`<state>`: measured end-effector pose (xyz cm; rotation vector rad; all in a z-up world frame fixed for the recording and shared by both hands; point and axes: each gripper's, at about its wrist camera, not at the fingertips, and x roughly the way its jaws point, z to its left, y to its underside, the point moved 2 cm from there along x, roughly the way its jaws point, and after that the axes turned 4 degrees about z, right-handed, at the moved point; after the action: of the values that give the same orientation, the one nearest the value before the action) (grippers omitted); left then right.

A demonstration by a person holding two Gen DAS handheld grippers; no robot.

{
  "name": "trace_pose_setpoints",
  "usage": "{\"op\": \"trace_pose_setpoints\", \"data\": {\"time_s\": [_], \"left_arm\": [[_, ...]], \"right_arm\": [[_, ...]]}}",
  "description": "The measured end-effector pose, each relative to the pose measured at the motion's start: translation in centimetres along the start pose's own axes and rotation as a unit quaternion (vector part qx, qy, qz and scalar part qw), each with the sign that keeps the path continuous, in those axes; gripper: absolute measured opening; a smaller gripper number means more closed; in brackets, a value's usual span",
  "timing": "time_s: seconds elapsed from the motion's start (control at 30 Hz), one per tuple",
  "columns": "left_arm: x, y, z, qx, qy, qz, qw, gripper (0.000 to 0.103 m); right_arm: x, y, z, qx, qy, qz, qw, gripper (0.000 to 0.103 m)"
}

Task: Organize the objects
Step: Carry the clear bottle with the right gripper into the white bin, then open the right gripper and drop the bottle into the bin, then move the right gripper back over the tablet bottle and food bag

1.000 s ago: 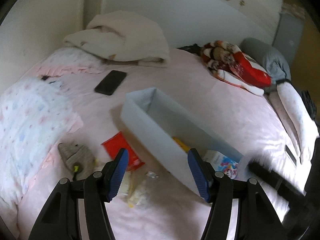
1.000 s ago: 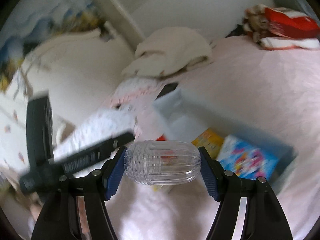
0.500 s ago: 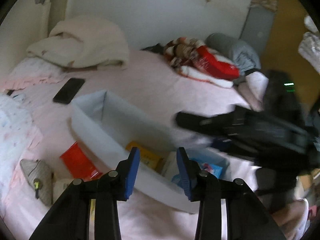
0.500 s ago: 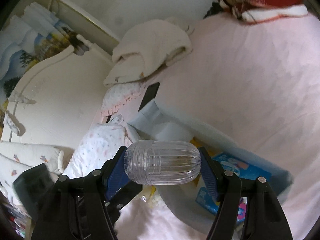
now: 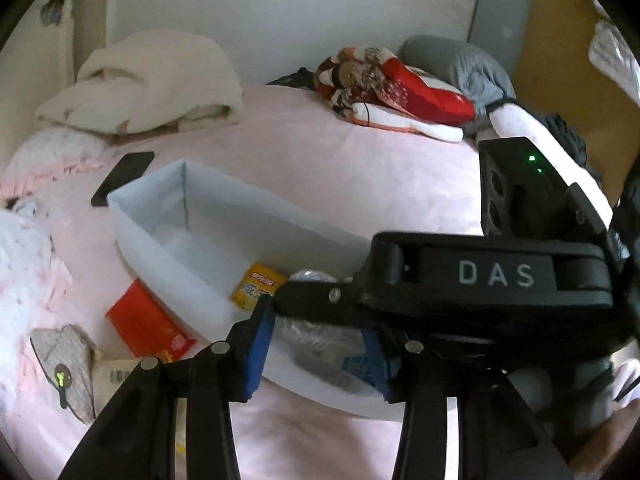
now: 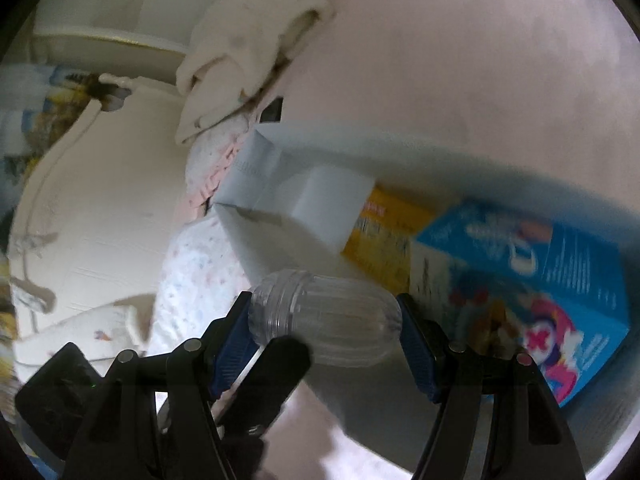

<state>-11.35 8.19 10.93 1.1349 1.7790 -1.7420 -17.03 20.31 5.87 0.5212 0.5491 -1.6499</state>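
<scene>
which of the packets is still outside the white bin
The red packet, lying on the pink bed beside the bin's near wall. The yellow packet and the blue box are inside it.

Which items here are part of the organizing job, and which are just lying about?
Part of the job:
- clear ribbed jar, clamped in the right hand-held gripper
- pale storage bin
- yellow packet and blue box, already in the bin
- red packet, beside the bin

Lying about:
- black phone
- cream blanket
- red patterned bundle
</scene>
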Motion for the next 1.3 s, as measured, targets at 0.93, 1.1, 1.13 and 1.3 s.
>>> {"op": "trace_pose_setpoints", "data": {"time_s": [0.93, 1.1, 1.13, 1.3], "left_arm": [[-2.8, 2.9, 5.1, -0.064, -0.053, -0.007, 0.9965, 0.041], [-3.0, 4.4, 6.9, -0.098, -0.047, -0.013, 0.9939, 0.041], [-3.0, 4.5, 7.0, -0.098, -0.054, -0.012, 0.9936, 0.041], [-4.2, 6.4, 8.6, -0.104, -0.066, -0.03, 0.992, 0.041]], "right_arm": [[-5.0, 9.7, 6.6, -0.313, 0.101, -0.124, 0.936, 0.064], [-5.2, 11.8, 7.3, -0.364, 0.116, -0.132, 0.915, 0.064], [-5.0, 12.2, 7.5, -0.373, 0.134, -0.133, 0.908, 0.064], [-2.5, 13.9, 7.7, -0.424, 0.173, -0.115, 0.882, 0.064]]}}
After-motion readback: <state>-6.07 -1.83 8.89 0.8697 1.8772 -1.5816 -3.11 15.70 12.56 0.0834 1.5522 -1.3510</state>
